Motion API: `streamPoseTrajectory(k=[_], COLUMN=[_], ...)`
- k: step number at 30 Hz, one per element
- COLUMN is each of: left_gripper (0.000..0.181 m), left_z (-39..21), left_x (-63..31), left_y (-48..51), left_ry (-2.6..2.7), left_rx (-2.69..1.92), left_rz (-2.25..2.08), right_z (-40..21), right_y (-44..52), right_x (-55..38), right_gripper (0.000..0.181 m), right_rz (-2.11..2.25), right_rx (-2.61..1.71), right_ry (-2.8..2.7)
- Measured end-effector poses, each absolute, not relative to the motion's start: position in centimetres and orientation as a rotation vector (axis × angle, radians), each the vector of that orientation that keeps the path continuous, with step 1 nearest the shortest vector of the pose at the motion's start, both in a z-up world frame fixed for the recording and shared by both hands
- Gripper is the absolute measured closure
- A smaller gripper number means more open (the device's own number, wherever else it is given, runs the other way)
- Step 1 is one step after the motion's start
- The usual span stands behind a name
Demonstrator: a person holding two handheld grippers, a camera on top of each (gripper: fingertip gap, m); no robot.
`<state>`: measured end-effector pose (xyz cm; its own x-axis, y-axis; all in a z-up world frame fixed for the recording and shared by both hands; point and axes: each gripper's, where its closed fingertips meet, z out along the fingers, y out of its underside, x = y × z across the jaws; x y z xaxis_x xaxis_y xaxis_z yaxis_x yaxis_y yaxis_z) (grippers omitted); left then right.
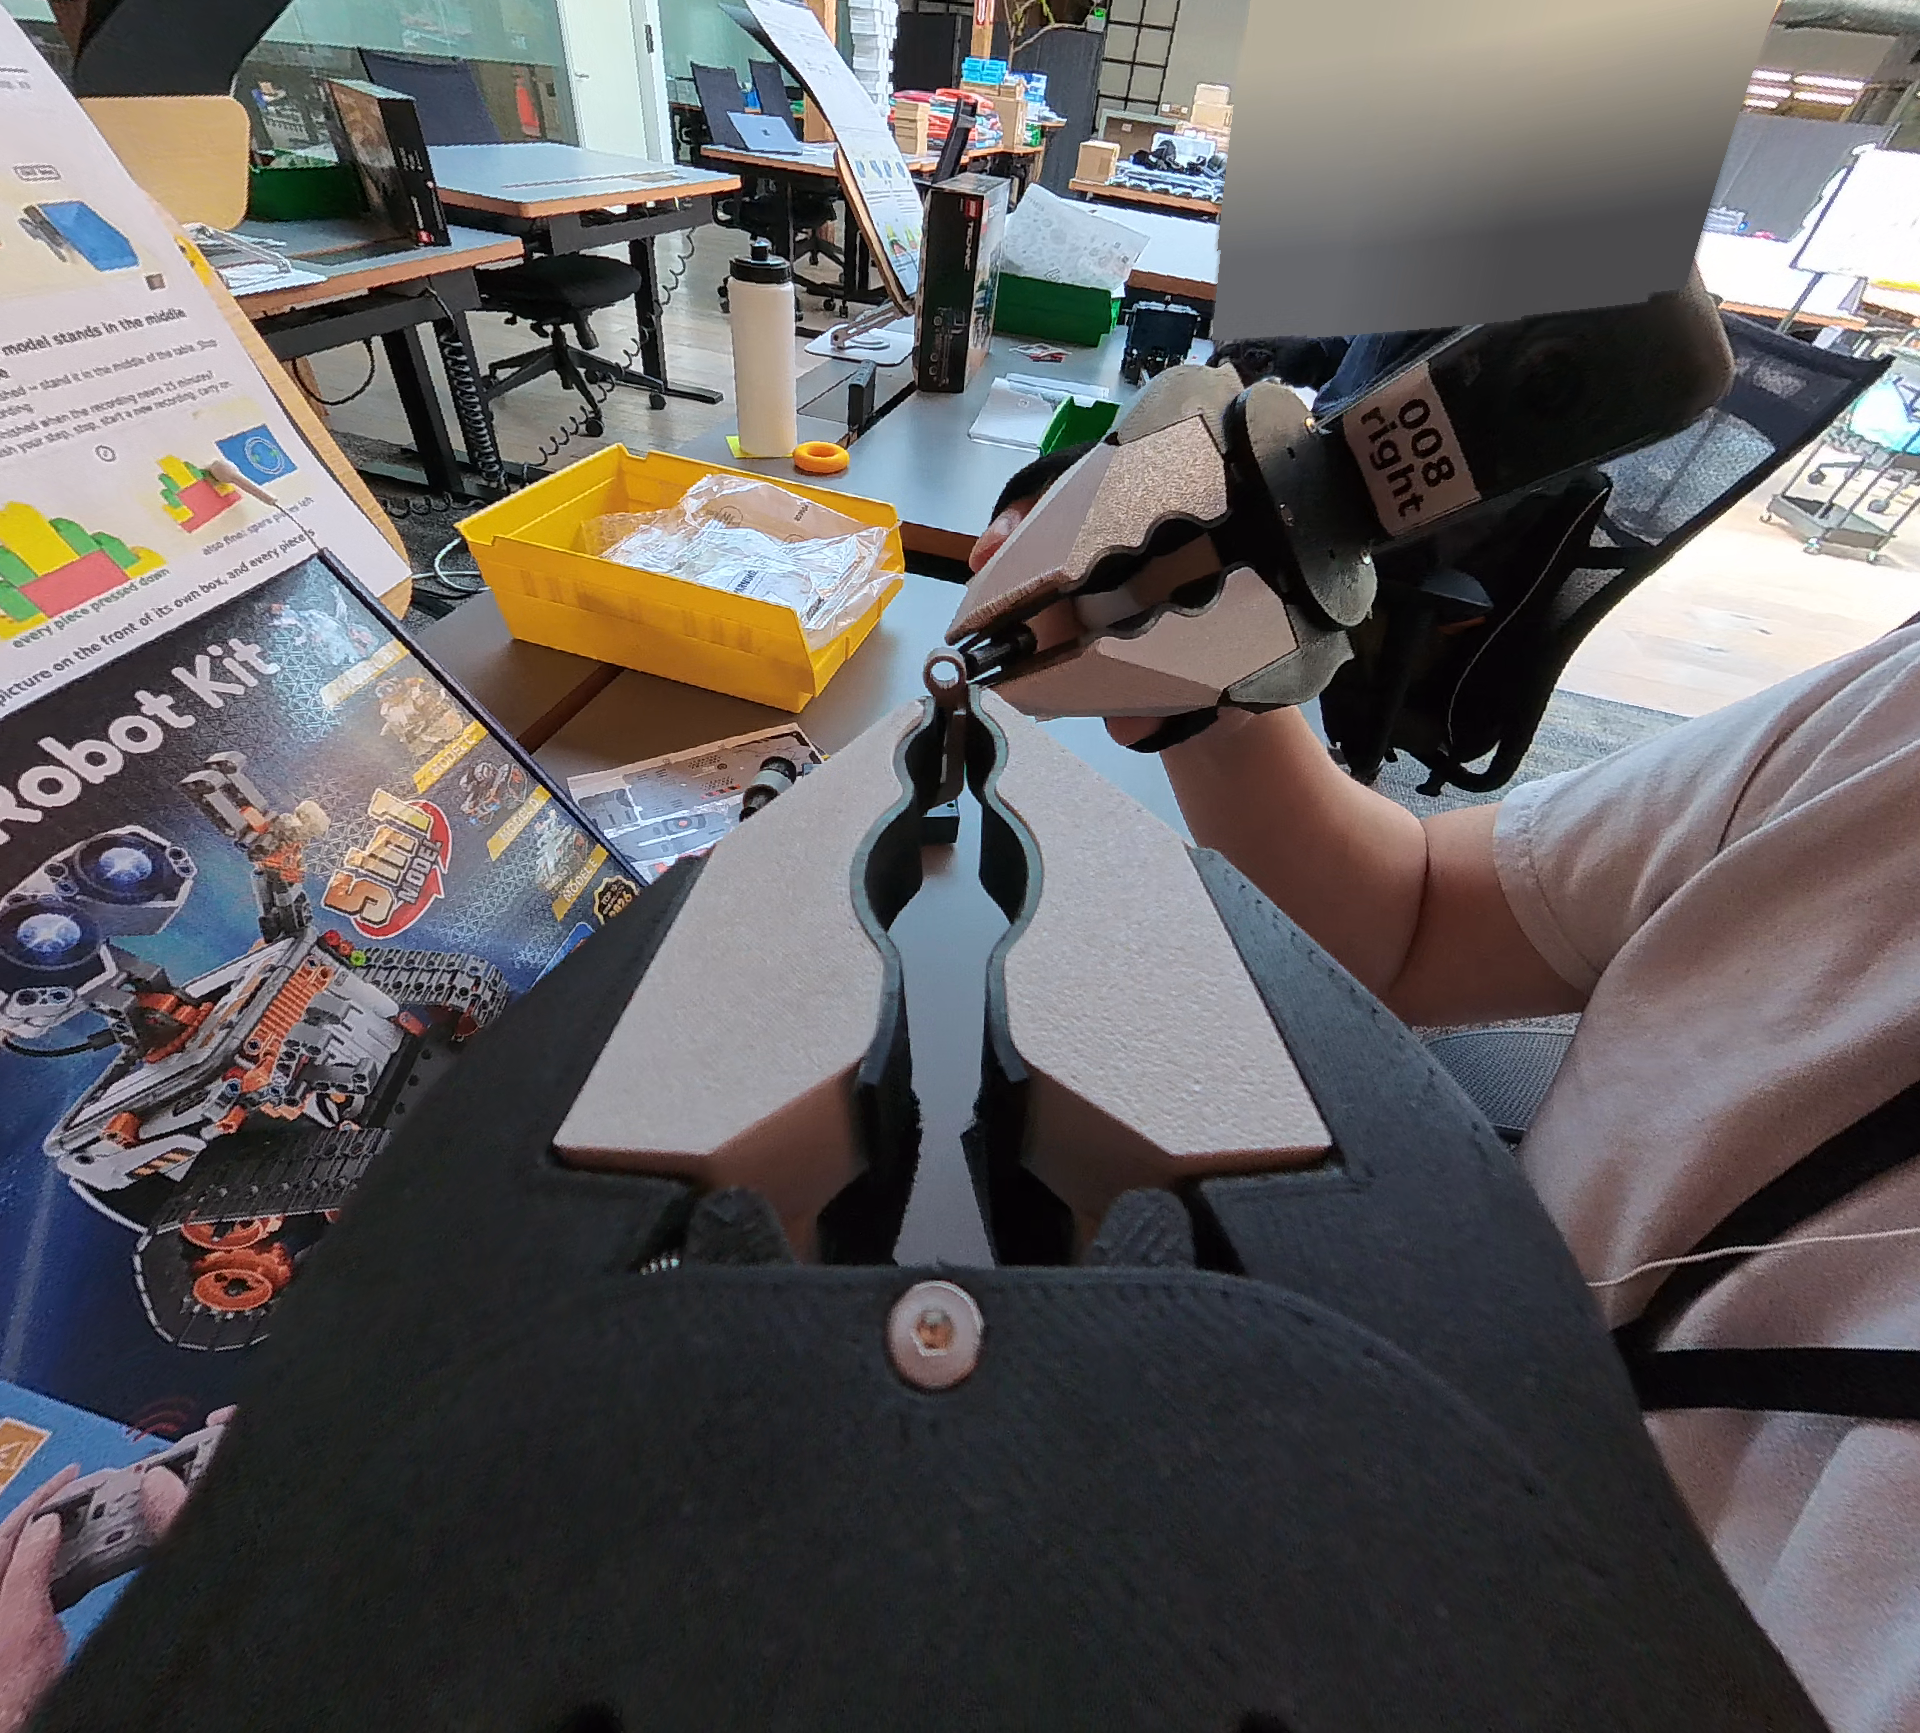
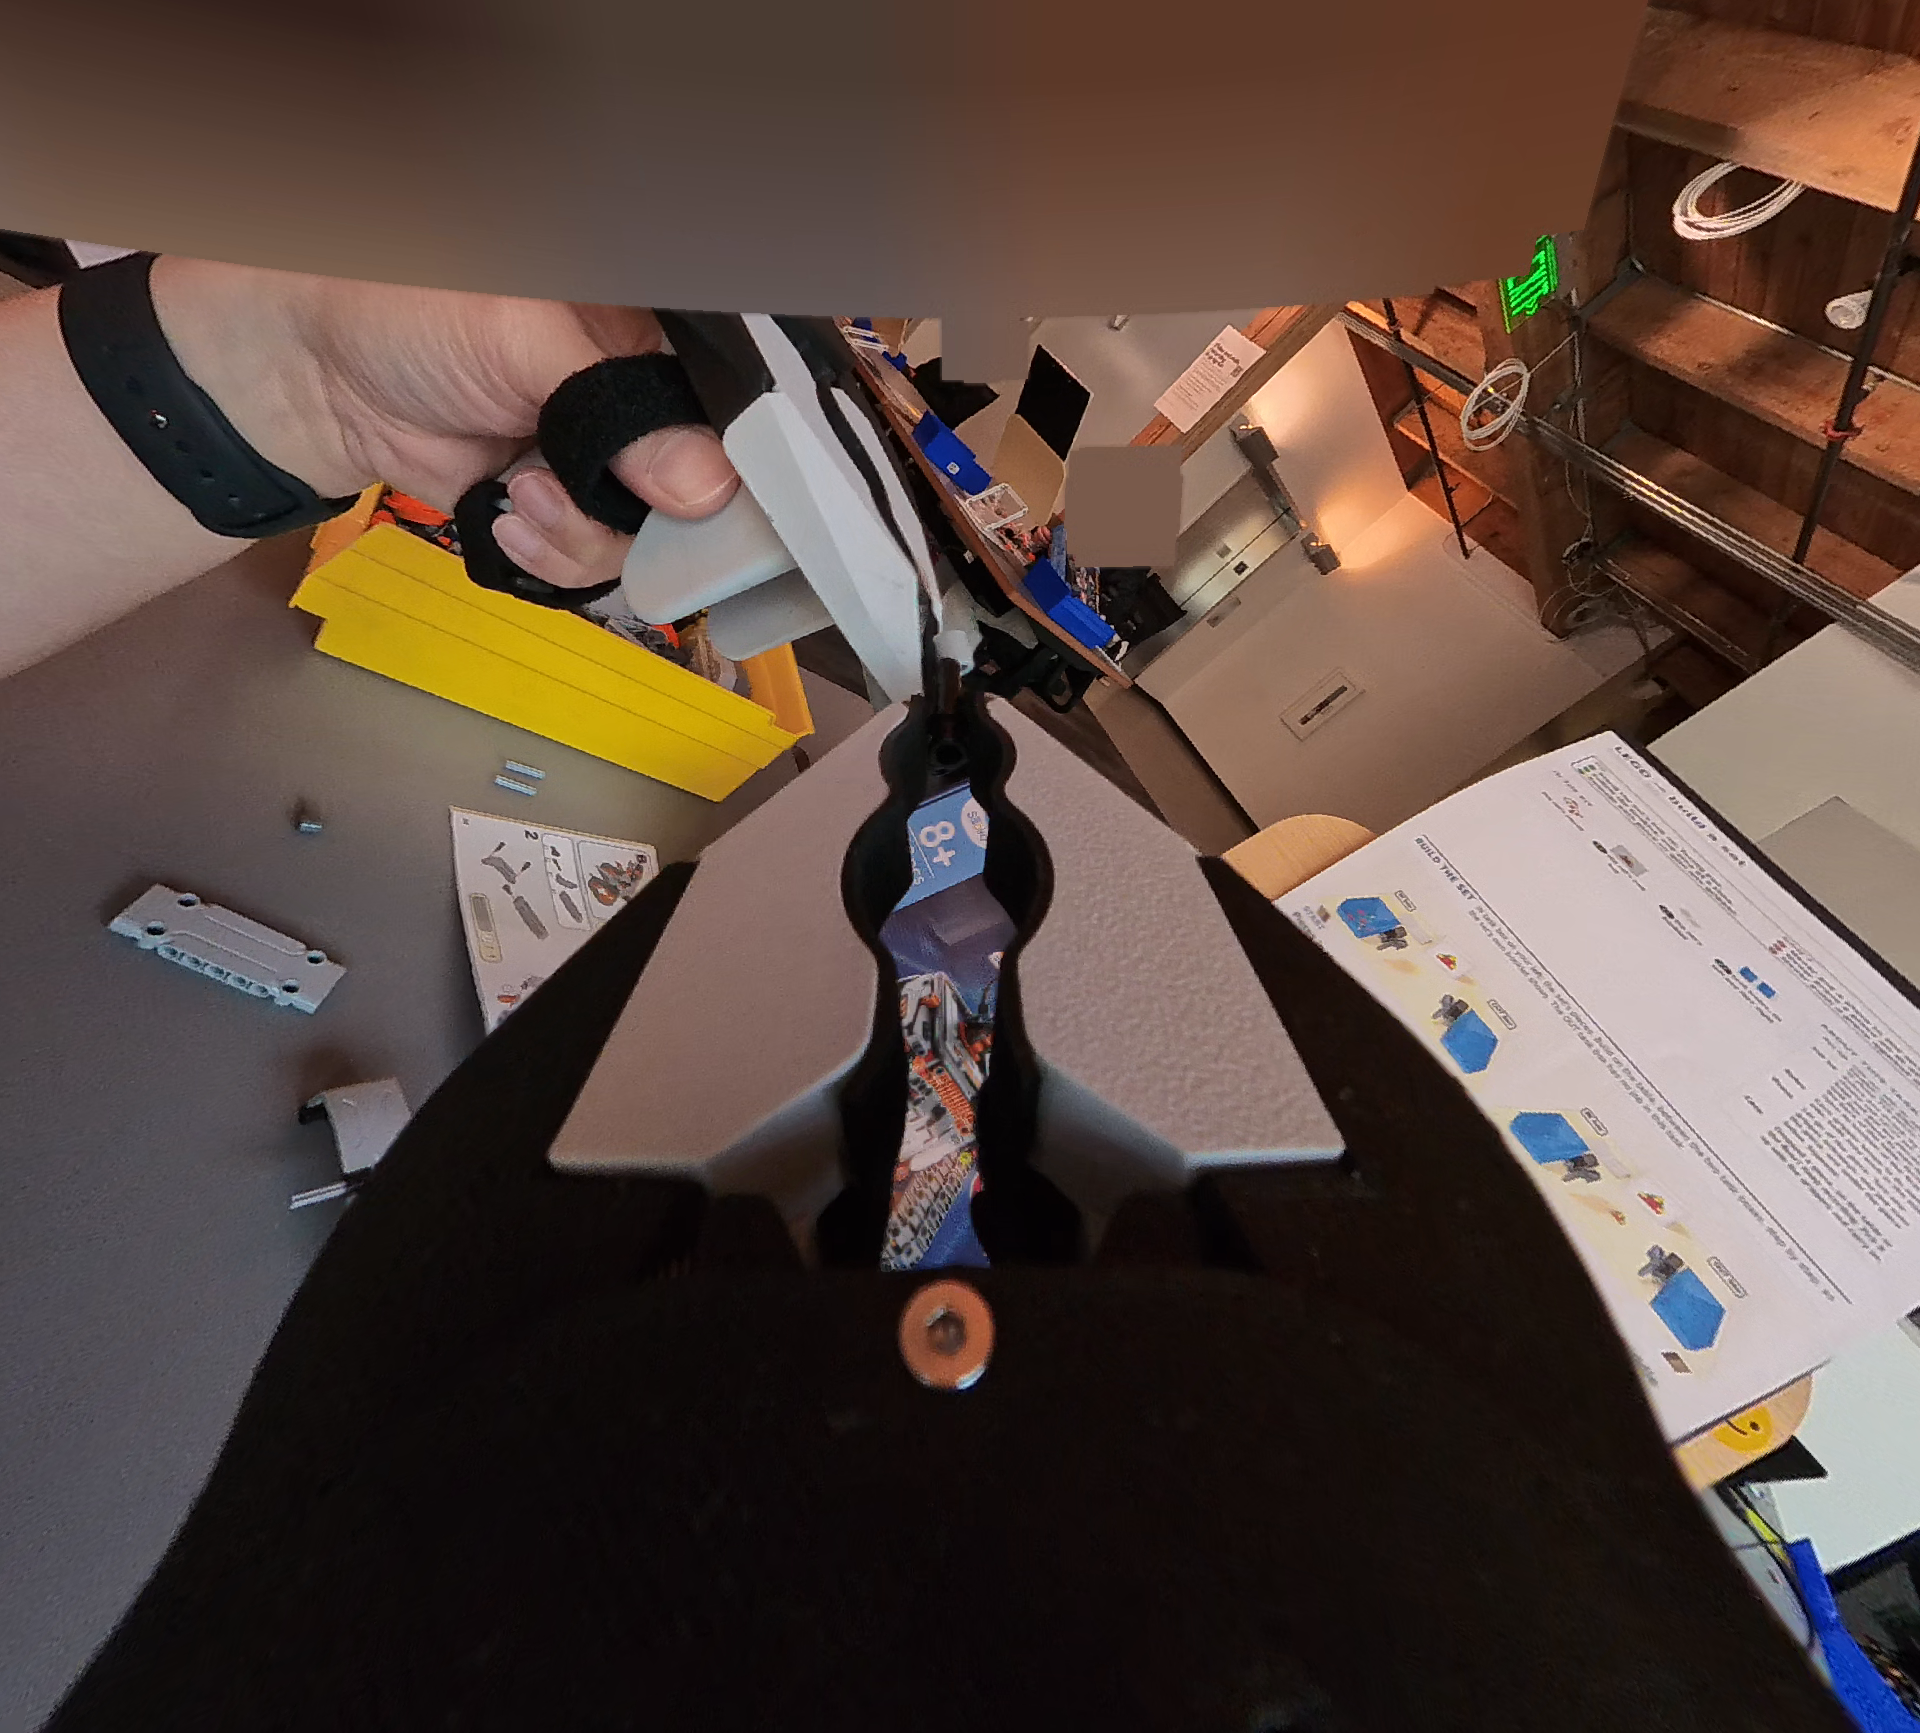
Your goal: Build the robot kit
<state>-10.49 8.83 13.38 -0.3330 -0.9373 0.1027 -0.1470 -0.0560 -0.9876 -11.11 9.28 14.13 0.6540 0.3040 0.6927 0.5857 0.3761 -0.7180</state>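
Observation:
In the left wrist view, my left gripper (image 1: 951,719) is shut on a small grey beam (image 1: 945,675), held upright above the table with its round end hole sticking out past the tips. My right gripper (image 1: 982,649) comes in from the right, shut on a short black pin (image 1: 1006,642). The pin's end sits right beside the beam's hole. In the right wrist view, my right gripper (image 2: 948,727) pinches the black pin (image 2: 948,751), and the left gripper (image 2: 930,644) meets it tip to tip just above.
A yellow bin (image 1: 582,582) holds plastic bags, with a white bottle (image 1: 762,353) and an orange ring (image 1: 821,457) behind it. The kit box (image 1: 260,904) and instruction sheet (image 2: 1610,1060) stand nearby. A booklet (image 2: 540,894), a grey panel (image 2: 223,951) and small loose parts lie on the grey table (image 2: 156,748).

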Motion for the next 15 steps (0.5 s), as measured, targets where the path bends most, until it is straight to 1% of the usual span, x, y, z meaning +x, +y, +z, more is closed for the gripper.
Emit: streamPoseTrajectory(k=[5, 8, 11, 15], left_gripper=[0.180, 0.180, 0.180, 0.180], left_z=[13.0, 13.0, 13.1, 13.4], left_x=[-10.2, -10.9, -11.8, -12.2], left_y=[8.5, 7.3, 5.7, 4.4], left_ry=[1.558, 1.621, 1.718, 1.773], left_rx=[-1.176, -1.156, -1.100, -1.035], left_rz=[-1.479, -1.576, -1.755, -1.864], right_z=[14.0, 13.9, 13.7, 14.5], right_y=[9.1, 8.2, 6.9, 5.4], right_x=[-10.9, -11.3, -11.9, -12.5], right_gripper=[0.176, 0.176, 0.176, 0.176], right_rz=[-0.220, -0.182, -0.021, 0.290], right_rx=[-1.238, -1.258, -1.297, -1.317], right_ry=[-0.904, -0.951, -0.982, -0.942])
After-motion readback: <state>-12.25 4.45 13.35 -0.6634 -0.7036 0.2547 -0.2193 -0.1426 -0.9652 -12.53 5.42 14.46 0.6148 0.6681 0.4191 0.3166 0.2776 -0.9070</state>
